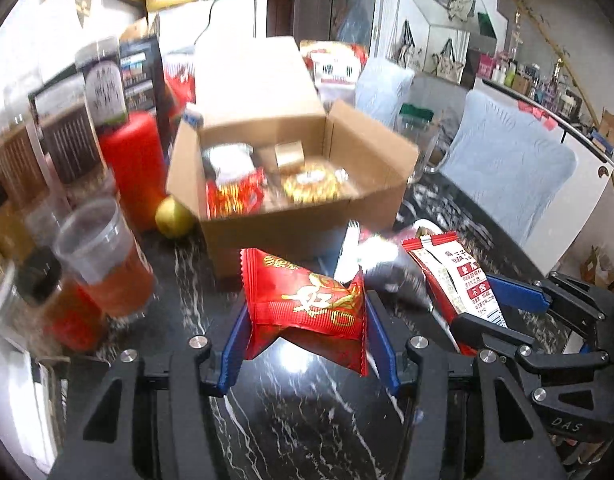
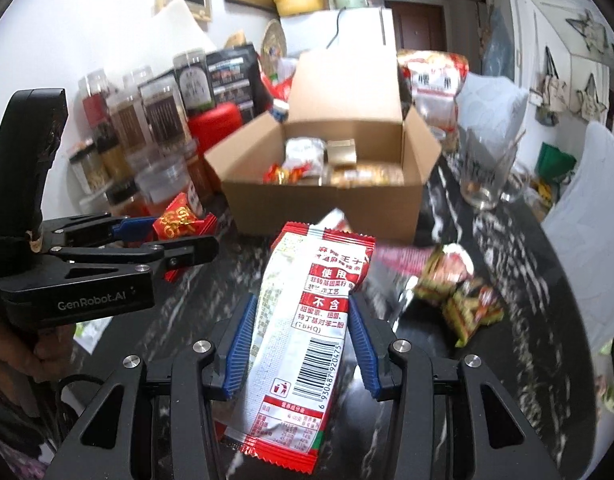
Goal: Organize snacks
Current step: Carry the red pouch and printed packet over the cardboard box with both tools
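An open cardboard box [image 1: 303,224] [image 2: 327,204] with several snacks inside stands on the black marble table. My left gripper [image 1: 305,320] is shut on a red snack packet with gold print [image 1: 307,300], held above the table in front of the box; it also shows in the right wrist view [image 2: 175,220]. My right gripper [image 2: 303,320] is shut on a long red and white snack packet [image 2: 307,320], also seen in the left wrist view [image 1: 459,280], to the right of the left gripper.
Jars and bottles [image 1: 67,152] and a red container [image 1: 135,168] crowd the left side, with a yellow fruit [image 1: 173,216] by the box. Loose green and red snack packets [image 2: 455,288] lie at the right. A glass mug [image 2: 483,172] stands right of the box.
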`<action>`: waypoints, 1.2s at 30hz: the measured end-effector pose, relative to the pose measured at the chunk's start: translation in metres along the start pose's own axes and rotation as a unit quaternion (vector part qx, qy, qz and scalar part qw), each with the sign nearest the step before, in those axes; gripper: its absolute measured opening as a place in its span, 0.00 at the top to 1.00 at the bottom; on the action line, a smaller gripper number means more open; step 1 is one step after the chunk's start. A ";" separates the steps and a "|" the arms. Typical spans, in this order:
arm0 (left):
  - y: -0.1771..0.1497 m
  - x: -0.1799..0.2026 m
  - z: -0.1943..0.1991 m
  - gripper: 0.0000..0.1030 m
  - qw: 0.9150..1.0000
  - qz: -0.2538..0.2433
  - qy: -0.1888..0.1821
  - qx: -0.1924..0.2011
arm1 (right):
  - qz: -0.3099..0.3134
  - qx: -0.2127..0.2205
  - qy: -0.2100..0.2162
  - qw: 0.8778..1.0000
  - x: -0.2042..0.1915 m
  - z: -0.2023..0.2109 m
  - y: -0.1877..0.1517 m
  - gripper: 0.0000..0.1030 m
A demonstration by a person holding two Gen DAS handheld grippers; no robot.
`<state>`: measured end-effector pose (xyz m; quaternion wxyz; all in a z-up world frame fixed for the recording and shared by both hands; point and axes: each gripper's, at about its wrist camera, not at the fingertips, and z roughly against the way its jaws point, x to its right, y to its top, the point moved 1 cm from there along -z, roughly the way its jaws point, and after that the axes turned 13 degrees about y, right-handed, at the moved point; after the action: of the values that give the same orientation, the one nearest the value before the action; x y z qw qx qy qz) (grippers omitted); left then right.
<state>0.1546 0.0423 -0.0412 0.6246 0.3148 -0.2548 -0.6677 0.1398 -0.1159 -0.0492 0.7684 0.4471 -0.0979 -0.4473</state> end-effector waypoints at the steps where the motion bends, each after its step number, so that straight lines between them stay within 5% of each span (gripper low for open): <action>1: 0.003 0.000 0.002 0.48 1.000 0.001 0.001 0.005 | 0.003 0.005 -0.001 1.000 0.000 0.002 0.004 0.56; 17: 0.058 0.003 0.006 0.48 0.998 0.027 0.007 0.048 | 0.033 0.047 0.026 0.998 0.013 0.000 0.061 0.56; 36: 0.139 -0.019 -0.060 0.48 0.996 0.049 0.017 0.068 | 0.066 0.060 0.015 0.996 0.050 -0.055 0.148 0.56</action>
<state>0.2931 0.0522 0.0223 0.6381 0.3552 -0.3042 -0.6117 0.2877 -0.0923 0.0214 0.7692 0.4915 -0.1426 -0.3825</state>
